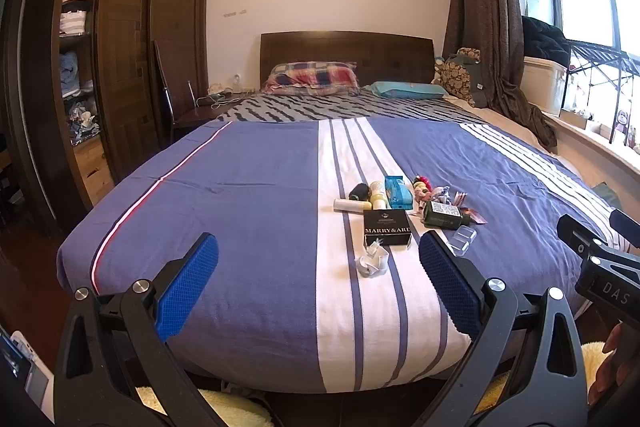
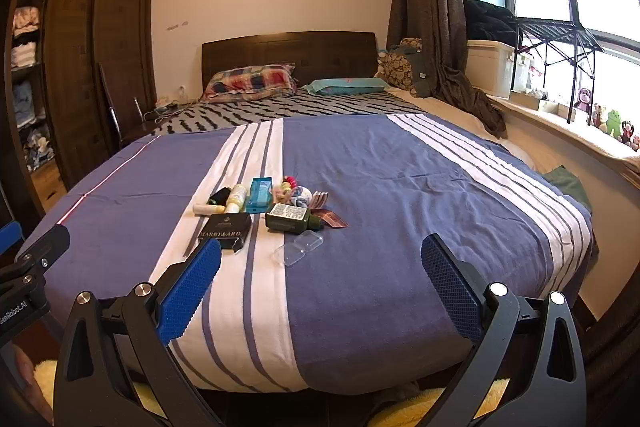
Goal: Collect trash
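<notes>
A cluster of small items lies on the bed's blue and white striped cover. It holds a black "MARRY&ARD" box, a crumpled white paper scrap, a dark green bottle, a clear plastic case, a blue wipes pack, small bottles and torn wrappers. My left gripper is open and empty, held before the bed's foot. My right gripper is open and empty too, and it shows at the right edge of the left wrist view.
A dark wooden wardrobe with open shelves stands left. Pillows and the headboard are at the far end. A window sill with boxes and toys runs along the right. A fluffy yellow rug lies below the bed's foot.
</notes>
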{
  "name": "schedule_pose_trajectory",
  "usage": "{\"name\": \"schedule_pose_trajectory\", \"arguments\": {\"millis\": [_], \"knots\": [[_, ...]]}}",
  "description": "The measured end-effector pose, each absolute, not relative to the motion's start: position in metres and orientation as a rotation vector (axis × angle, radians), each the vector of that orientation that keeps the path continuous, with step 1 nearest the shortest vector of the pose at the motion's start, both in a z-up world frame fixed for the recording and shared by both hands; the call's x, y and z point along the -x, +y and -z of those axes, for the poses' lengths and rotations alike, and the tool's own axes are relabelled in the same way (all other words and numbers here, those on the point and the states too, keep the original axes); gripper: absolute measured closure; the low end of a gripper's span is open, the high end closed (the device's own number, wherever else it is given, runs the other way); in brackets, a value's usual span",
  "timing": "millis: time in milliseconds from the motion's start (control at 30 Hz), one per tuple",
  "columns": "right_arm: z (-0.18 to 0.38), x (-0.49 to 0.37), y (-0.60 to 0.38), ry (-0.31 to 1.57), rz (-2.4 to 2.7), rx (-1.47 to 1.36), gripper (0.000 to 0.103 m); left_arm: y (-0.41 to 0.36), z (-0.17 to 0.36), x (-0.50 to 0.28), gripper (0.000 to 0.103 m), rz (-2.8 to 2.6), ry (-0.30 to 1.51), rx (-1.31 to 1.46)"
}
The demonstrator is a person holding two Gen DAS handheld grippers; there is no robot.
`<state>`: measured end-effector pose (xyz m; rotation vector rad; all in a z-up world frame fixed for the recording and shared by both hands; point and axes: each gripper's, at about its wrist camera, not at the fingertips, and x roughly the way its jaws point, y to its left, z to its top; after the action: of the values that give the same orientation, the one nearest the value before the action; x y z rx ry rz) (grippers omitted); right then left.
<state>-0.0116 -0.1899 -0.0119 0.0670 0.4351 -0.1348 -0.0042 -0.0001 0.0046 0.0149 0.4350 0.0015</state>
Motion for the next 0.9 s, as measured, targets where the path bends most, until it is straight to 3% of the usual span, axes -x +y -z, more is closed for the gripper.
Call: {"name": "schedule_pose_trajectory", "arguments": {"millis": [900], "knots": [[0.009, 0.0105, -0.185, 0.434, 0.122, -0.056, 0.003, 0.0001, -0.0096, 0.0038, 0.008, -0.001, 0.428, -0.014]]}}
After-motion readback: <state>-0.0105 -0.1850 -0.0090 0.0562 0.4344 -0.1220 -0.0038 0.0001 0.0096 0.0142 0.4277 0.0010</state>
